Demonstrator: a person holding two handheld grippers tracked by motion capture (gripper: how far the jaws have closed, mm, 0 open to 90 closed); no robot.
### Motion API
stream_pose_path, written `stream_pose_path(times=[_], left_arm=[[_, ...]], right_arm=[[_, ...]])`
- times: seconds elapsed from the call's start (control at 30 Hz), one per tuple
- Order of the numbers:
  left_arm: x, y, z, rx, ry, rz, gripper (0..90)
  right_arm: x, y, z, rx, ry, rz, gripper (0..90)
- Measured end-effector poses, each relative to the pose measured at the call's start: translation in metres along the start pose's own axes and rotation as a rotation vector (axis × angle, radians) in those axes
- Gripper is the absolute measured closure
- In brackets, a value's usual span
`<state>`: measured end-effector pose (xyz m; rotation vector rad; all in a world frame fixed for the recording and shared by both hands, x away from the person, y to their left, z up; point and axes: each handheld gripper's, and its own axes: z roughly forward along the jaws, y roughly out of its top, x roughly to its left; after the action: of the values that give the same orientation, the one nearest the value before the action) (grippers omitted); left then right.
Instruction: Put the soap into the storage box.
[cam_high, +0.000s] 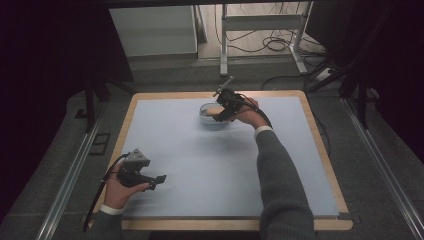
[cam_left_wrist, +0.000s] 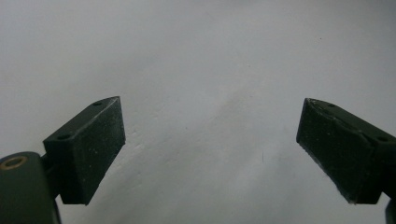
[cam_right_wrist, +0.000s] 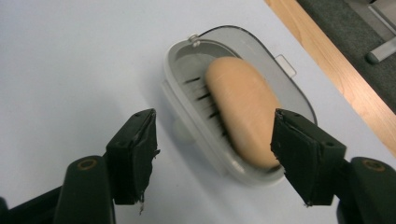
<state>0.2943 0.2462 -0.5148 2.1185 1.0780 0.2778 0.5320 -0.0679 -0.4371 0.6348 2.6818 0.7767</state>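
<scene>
The right gripper (cam_high: 220, 116) sits in the upper middle of the high view, over the near rim of a soap dish (cam_high: 208, 116). In the right gripper view its two black jaws stand apart with plain space between them. One jaw is over bare mat to the left of the dish, and the other overlaps the lower right end of the soap. They grip nothing; whether that right jaw touches the soap I cannot tell.

The bench (cam_high: 215, 95) is the biggest thing here, a wood-edged top that spreads across the middle of the high view. A pale blue mat (cam_high: 210, 170) covers nearly all of it. A grey sleeve (cam_high: 280, 175) runs up from the bottom edge, right of centre, to the hand that carries that gripper.

In the lower left of the high view the left gripper (cam_high: 159, 180) lies low over the mat, held in the other hand. In its own view the jaws are wide apart and empty, with bare mat between them.

The soap dish (cam_right_wrist: 224, 112) is an oval of clear grey plastic with a slotted floor, in the upper middle of the right gripper view. The tan bar of soap (cam_right_wrist: 243, 112) lies lengthwise inside it.
</scene>
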Motion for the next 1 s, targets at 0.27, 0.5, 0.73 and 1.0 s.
stream_pose_path(times=[0.27,0.5,0.73,1.0], left_arm=[[0.0,0.0,0.0,0.001,0.003,-0.002,8.3],[0.0,0.0,0.001,0.007,0.007,0.002,8.3],[0.001,0.0,-0.001,0.004,0.017,-0.003,8.3],[0.0,0.0,-0.003,-0.003,0.029,-0.012,8.3]], right_arm=[[0.004,-0.033,-0.027,-0.097,-0.021,0.11,26.5],[0.013,-0.073,-0.051,-0.157,-0.074,0.21,21.8],[0.031,-0.118,-0.074,-0.206,-0.118,0.29,21.3],[0.06,-0.176,-0.089,-0.247,-0.149,0.349,20.9]])
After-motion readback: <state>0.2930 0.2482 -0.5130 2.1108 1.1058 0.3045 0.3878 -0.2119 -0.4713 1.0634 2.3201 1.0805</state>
